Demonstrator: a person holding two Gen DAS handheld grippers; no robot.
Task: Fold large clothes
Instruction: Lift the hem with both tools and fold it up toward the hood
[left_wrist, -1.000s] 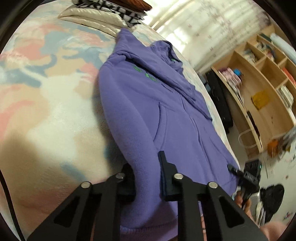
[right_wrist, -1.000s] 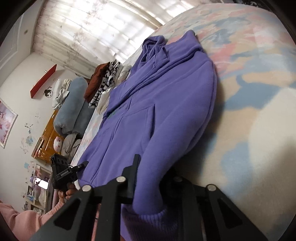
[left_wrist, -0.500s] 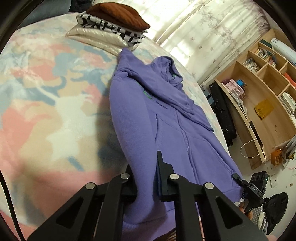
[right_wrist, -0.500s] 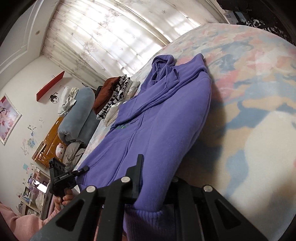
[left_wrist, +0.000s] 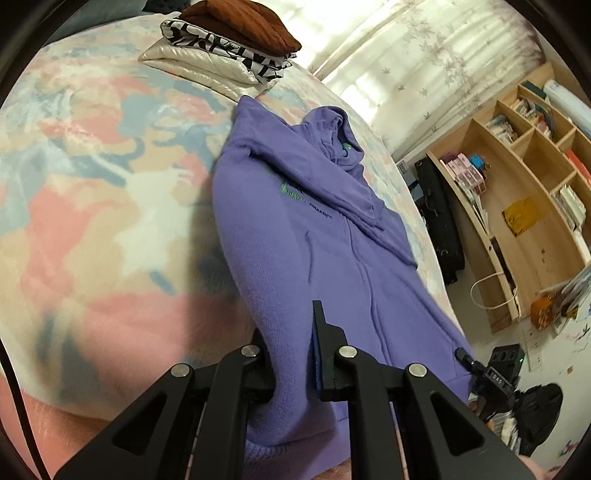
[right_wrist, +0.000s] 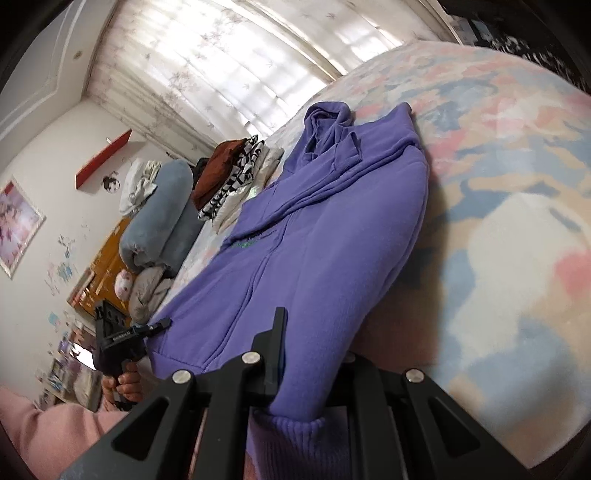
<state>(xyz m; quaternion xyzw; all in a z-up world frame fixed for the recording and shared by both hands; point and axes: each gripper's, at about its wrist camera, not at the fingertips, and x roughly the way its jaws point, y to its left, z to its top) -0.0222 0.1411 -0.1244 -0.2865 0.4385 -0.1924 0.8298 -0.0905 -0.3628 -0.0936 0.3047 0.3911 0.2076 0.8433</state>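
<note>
A purple zip hoodie lies front up on a bed with a pastel blanket, its hood toward the far end. My left gripper is shut on one corner of the ribbed bottom hem, and the cloth bunches between its fingers. In the right wrist view the hoodie runs away from my right gripper, which is shut on the opposite hem corner. Each gripper shows in the other's view, pinching the hem: the right gripper and the left gripper. The hem end hangs raised off the bed.
A stack of folded clothes sits past the hoodie's hood, near a grey bolster. A wooden shelf unit and a black bag stand beside the bed. A person's pink sleeve is at lower left.
Both grippers have risen with the hem, lifting the hoodie's lower end off the blanket. More of the bed and the folded stack has come into view.
</note>
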